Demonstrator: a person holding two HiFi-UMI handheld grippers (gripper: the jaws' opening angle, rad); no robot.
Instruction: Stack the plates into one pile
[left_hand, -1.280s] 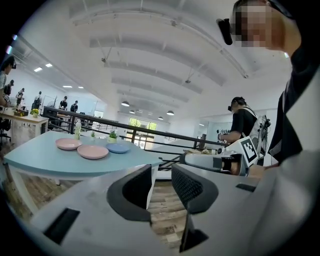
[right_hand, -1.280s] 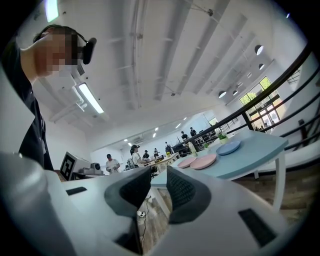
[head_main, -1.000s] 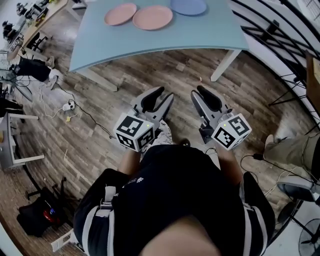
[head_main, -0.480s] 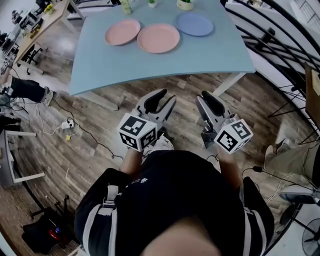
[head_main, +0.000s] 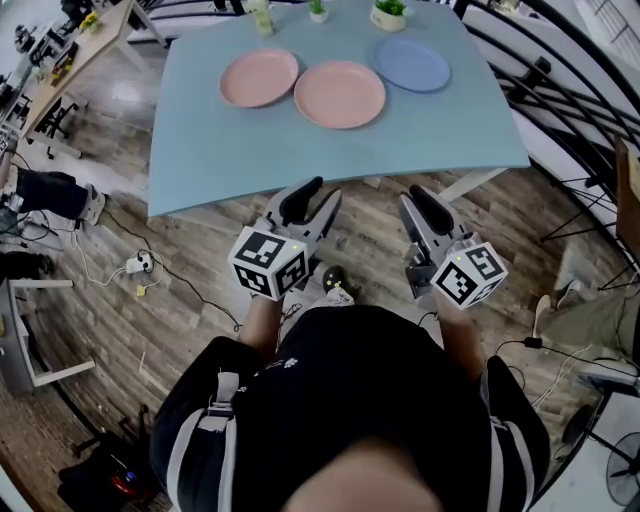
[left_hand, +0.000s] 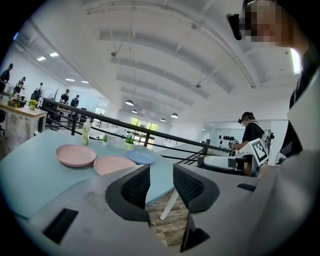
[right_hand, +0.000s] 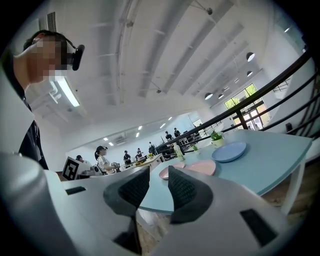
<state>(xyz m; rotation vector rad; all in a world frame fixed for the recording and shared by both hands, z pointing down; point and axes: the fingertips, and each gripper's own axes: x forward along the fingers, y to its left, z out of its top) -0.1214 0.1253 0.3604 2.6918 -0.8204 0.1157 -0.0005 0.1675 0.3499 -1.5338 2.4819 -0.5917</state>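
Three plates lie in a row on the light blue table (head_main: 220, 150), each apart from the others: a pink plate (head_main: 259, 78) at the left, a second pink plate (head_main: 339, 94) in the middle, and a blue plate (head_main: 412, 64) at the right. My left gripper (head_main: 318, 195) and right gripper (head_main: 415, 198) hover over the floor just short of the table's near edge. Both are open with nothing between the jaws. From the left gripper (left_hand: 161, 182) the plates show ahead to the left (left_hand: 114, 164). From the right gripper (right_hand: 159, 187) the blue plate (right_hand: 229, 151) lies ahead to the right.
A bottle (head_main: 260, 15) and small potted plants (head_main: 390, 12) stand along the table's far edge. A black railing (head_main: 560, 90) runs along the right. A white table leg (head_main: 470, 185) stands ahead of the right gripper. Cables and a power strip (head_main: 138, 265) lie on the wooden floor at the left.
The person has walked toward the table, so it and the plates now sit lower and nearer in the head view. Both grippers came along, held out in front as before.
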